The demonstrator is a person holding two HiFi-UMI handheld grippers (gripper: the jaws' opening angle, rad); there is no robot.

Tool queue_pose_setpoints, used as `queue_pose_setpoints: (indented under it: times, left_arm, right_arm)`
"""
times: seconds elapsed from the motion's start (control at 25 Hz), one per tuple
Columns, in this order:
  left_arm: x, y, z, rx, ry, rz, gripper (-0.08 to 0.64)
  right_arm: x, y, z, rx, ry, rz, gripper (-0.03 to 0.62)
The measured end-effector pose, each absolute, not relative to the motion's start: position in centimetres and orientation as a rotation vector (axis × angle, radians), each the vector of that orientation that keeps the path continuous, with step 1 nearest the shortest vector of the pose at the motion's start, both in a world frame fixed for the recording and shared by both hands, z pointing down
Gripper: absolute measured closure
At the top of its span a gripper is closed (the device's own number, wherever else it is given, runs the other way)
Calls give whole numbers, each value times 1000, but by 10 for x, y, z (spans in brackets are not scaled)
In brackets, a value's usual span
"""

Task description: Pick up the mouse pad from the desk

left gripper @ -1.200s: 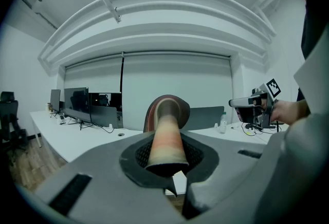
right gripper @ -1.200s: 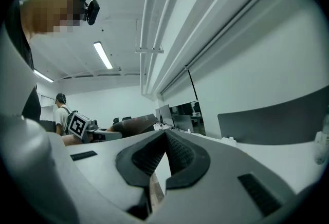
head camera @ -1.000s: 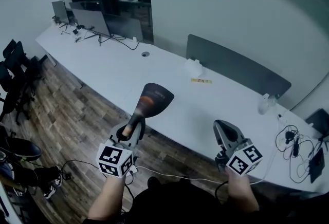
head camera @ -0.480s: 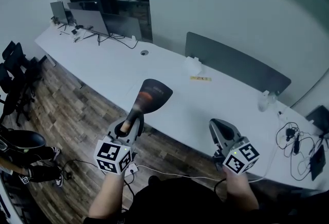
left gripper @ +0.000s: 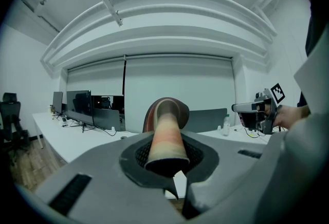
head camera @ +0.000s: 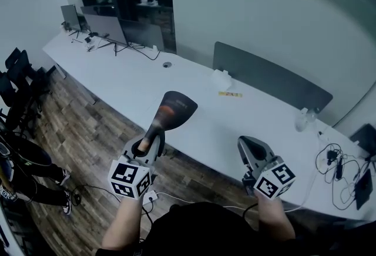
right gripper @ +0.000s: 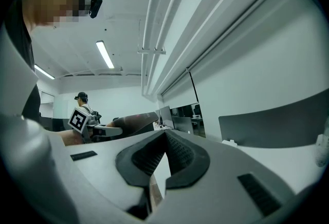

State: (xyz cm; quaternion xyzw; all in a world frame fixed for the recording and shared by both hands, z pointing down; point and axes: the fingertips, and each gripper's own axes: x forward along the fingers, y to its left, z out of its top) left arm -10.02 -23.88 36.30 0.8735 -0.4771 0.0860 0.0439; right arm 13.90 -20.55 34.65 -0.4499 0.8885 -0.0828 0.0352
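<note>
The mouse pad [head camera: 174,111] is dark with an orange-brown print and curls into a trough. My left gripper [head camera: 153,138] is shut on its near end and holds it up in the air, over the front edge of the white desk [head camera: 132,81]. In the left gripper view the pad [left gripper: 165,130] sticks out from between the jaws of the left gripper [left gripper: 167,160]. My right gripper [head camera: 249,154] hovers to the right at about the same height. Its jaws meet at the tips with nothing between them in the right gripper view [right gripper: 165,138].
Monitors [head camera: 107,27] and cables stand at the desk's far left. A grey divider panel [head camera: 271,80], a white box [head camera: 221,77] and a yellow strip [head camera: 230,94] are behind. Tangled cables [head camera: 338,168] lie right. Chairs [head camera: 16,76] and a person [head camera: 23,174] are on the wooden floor left.
Both grippers and the held pad have stayed almost still. The person on the floor at the lower left has shifted.
</note>
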Motion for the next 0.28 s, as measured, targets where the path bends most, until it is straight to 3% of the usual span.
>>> queue_pose_setpoints:
  times: [0.28]
  left_arm:
    - [-102,-240,364,2661,-1464,267,520]
  right_arm:
    - [133,-210,347,-1359,2746,-251,601]
